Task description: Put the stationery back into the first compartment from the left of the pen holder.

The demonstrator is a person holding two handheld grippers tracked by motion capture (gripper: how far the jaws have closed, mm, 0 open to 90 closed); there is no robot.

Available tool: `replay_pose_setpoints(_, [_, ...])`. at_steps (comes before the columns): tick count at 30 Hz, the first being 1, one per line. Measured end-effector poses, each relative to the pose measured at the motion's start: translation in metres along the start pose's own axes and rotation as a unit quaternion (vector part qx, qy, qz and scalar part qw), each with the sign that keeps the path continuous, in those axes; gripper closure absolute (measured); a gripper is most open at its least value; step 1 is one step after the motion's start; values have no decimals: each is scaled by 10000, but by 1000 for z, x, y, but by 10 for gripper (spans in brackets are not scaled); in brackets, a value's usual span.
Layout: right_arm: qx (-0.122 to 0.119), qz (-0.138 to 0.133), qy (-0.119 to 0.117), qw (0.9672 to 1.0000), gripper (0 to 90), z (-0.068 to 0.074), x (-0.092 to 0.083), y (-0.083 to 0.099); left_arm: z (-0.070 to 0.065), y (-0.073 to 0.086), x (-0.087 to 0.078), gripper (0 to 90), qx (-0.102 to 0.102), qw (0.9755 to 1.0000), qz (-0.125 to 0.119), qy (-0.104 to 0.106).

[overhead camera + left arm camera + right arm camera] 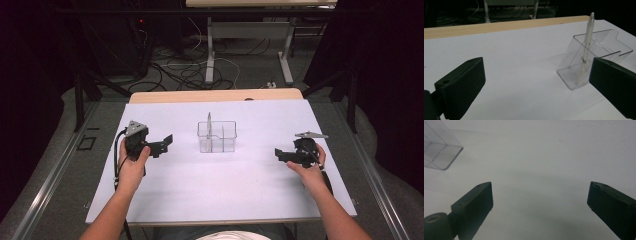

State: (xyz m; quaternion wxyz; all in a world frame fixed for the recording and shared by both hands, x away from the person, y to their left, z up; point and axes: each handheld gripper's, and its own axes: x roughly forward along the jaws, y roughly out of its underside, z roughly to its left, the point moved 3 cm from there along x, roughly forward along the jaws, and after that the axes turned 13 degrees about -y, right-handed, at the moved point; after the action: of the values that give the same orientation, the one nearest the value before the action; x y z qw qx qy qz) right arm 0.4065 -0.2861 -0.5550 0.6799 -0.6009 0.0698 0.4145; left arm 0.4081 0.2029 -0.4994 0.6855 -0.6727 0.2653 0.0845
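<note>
A clear plastic box [217,137] with an inner divider stands at the middle of the white table sheet [210,185]. A silver pen [209,124] stands upright in its left part. In the left gripper view the box [596,57] and the pen [587,37] lie ahead to the right. My left gripper [169,141] sits left of the box, open and holding nothing [536,82]. My right gripper [278,154] rests right of the box, also open and holding nothing [540,197]. A corner of the box [439,152] appears at the upper left of the right gripper view.
The table's wooden far edge [215,95] lies behind the sheet. Beyond it stand the legs of another table [210,50] with cables [175,75] on the floor. Metal rails [45,175] run along both sides of the table.
</note>
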Motion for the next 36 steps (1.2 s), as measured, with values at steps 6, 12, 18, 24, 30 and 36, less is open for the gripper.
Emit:
replay_pose_setpoints(6, [-26,-4,7,10000,60,0,0,0,18,12,-4,9,-62,9997,155,-193])
replay_pose_setpoints(12, [-8,-10,16,10000,60,-1,-1,0,32,24,-3,13,-89,9990,254,-354])
replay_pose_setpoints(18, [-49,-8,26,10000,60,-2,-1,0,41,33,2,24,-50,9981,411,-455])
replay_pose_setpoints(24, [-31,-17,25,10000,60,-2,-1,0,47,40,7,24,-62,9976,457,-522])
replay_pose_setpoints(30, [10,-22,36,10000,60,-3,-1,0,52,47,12,24,-134,9965,550,-613])
replay_pose_setpoints(36, [-35,2,38,10000,60,-2,-1,0,55,53,16,24,-207,9952,675,-679])
